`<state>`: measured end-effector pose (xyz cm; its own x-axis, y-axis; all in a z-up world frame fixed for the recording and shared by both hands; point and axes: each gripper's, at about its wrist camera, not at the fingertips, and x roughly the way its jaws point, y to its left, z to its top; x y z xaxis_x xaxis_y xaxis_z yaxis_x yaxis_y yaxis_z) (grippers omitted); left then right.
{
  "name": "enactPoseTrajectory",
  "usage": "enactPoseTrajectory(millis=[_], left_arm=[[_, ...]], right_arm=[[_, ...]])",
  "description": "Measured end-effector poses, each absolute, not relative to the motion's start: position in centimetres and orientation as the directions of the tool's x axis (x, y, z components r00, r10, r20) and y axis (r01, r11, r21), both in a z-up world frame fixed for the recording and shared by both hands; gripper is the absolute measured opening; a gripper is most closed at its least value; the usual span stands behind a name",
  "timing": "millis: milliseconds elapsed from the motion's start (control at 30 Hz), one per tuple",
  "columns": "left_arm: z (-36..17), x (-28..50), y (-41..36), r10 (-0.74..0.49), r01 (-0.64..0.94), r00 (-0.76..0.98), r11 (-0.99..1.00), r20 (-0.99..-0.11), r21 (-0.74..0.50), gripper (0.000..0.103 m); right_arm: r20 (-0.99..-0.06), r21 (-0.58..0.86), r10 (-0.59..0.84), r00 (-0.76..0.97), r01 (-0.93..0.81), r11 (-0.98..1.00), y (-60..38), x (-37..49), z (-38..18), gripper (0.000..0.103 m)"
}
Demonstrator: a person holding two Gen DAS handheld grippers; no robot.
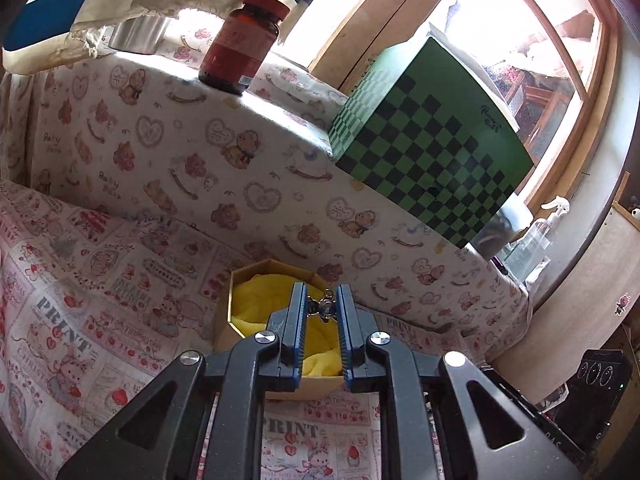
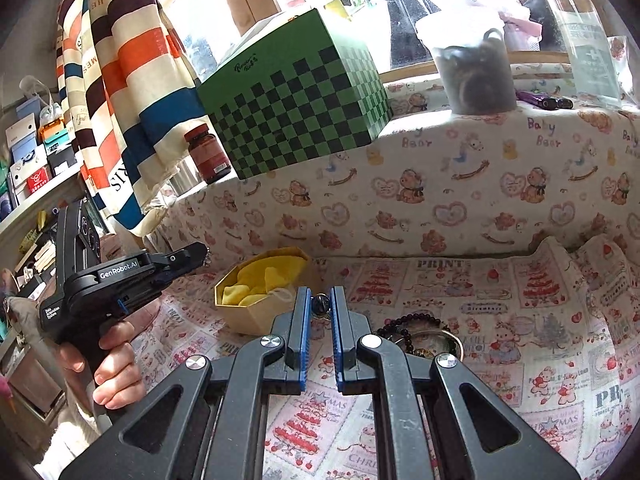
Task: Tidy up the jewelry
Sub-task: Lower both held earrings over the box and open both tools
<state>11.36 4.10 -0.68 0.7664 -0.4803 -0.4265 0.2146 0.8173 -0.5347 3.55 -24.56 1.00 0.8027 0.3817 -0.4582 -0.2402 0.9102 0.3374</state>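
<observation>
- Jewelry: a small silver charm sits pinched between the tips of the left gripper, held above the octagonal box lined with yellow cloth.
- The right gripper is clamped on a small dark trinket just over the printed cloth.
- A dark bead bracelet and a metal bangle lie on that cloth, beside the right gripper.
- A green checkered box stands on the ledge behind.

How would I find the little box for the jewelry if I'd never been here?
Find the big green checkered box on the ledge by the window. Below it, on the printed cloth, sits the small hexagonal box. It alone is stuffed with bright yellow fabric.
</observation>
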Motion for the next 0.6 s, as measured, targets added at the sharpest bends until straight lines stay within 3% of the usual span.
enactPoseTrajectory(millis=[133,367,400,433,467,500,600], left_arm=[[-2.1,13.1,3.4,-0.475,0.203,0.737,0.834,-0.481,-0.513,0.013],[-1.7,12.5,2.8,-0.429,0.191,0.763,0.864,-0.483,-0.466,0.014],[-1.6,12.4,2.8,-0.422,0.183,0.766,0.866,-0.484,-0.466,0.019],[-1.6,12.4,3.0,-0.424,0.179,0.767,0.862,-0.482,-0.475,0.039],[-1.5,12.3,3.3,-0.422,0.172,0.774,0.858,-0.472,-0.484,0.049],[-1.2,12.0,3.7,-0.403,0.160,0.794,0.861,-0.455,-0.482,0.055],[0.1,10.6,5.0,-0.316,0.106,0.853,0.884,-0.415,-0.455,0.055]], right_arm=[[-0.435,0.329,0.385,0.814,-0.254,0.909,-24.2,3.6,2.8,0.011],[-0.411,0.286,0.391,0.823,-0.291,0.913,-22.0,5.3,5.2,0.011],[-0.405,0.284,0.396,0.824,-0.299,0.911,-21.5,5.6,5.6,0.011],[-0.399,0.284,0.404,0.823,-0.308,0.908,-21.1,6.0,6.0,0.011],[-0.391,0.288,0.416,0.821,-0.320,0.903,-20.7,6.3,6.3,0.011],[-0.384,0.292,0.429,0.818,-0.333,0.897,-20.2,6.8,6.5,0.011],[-0.388,0.303,0.453,0.803,-0.353,0.885,-18.6,8.5,6.9,0.011]])
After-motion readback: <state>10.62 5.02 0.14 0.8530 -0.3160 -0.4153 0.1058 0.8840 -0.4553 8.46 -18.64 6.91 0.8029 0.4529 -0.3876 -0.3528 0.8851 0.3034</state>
